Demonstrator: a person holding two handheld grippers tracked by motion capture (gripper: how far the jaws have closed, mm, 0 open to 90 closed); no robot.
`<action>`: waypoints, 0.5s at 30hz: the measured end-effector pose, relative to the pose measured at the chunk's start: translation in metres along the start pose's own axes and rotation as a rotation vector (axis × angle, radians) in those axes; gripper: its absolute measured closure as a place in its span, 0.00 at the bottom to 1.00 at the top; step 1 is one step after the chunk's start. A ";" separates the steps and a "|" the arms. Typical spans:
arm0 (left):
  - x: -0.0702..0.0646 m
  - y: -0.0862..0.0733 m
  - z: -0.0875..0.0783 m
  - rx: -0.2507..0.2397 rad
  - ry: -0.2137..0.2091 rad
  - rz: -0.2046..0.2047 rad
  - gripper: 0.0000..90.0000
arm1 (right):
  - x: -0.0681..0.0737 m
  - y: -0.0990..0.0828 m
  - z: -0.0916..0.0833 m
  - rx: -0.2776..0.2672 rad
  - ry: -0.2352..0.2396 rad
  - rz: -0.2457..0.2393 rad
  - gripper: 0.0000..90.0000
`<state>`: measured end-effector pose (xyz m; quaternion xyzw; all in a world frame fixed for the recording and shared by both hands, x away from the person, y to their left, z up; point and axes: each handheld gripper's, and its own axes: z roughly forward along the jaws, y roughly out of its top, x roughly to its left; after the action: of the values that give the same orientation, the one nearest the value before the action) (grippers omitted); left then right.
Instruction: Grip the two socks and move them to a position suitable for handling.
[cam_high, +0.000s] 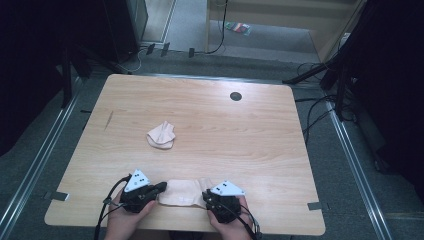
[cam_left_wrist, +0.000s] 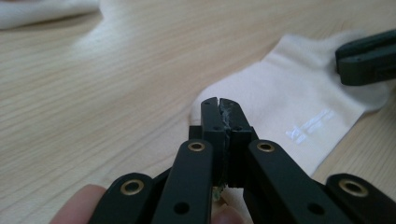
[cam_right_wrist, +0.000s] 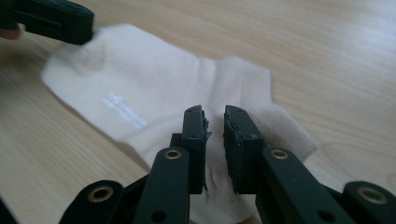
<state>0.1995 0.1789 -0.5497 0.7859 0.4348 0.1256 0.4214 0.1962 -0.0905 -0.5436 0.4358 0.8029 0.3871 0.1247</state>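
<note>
Both tongs (cam_high: 161, 188) perhaps on flat sock (cam_high: 182, 192)

Wooden table (cam_high: 260, 135), bunched sock (cam_high: 161, 135)

Pale wood surface (cam_high: 210, 125) in a dim room

Grey carpet floor (cam_high: 260, 47) surrounds it, with black cables (cam_high: 320, 107) trailing at the right, metal floor rails (cam_high: 360, 170) along both sides, and a light wooden cabinet (cam_high: 300, 15) standing beyond the far edge.

Wooden table (cam_high: 260, 140) (flat sock (cam_high: 181, 193), bunched sock (cam_high: 161, 135))
</note>
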 end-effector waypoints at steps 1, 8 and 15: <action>-0.002 -0.001 0.002 0.016 0.010 0.017 1.00 | -0.001 -0.001 0.003 0.010 0.000 0.007 0.89; -0.010 0.000 0.005 0.048 0.060 0.073 1.00 | -0.019 -0.003 -0.005 0.024 -0.001 0.047 0.99; -0.001 0.000 0.001 0.020 0.016 0.032 0.94 | -0.032 -0.005 -0.013 0.034 0.013 0.052 1.00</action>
<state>0.1992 0.1772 -0.5506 0.7957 0.4269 0.1344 0.4081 0.2049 -0.1238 -0.5430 0.4561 0.7985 0.3795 0.1019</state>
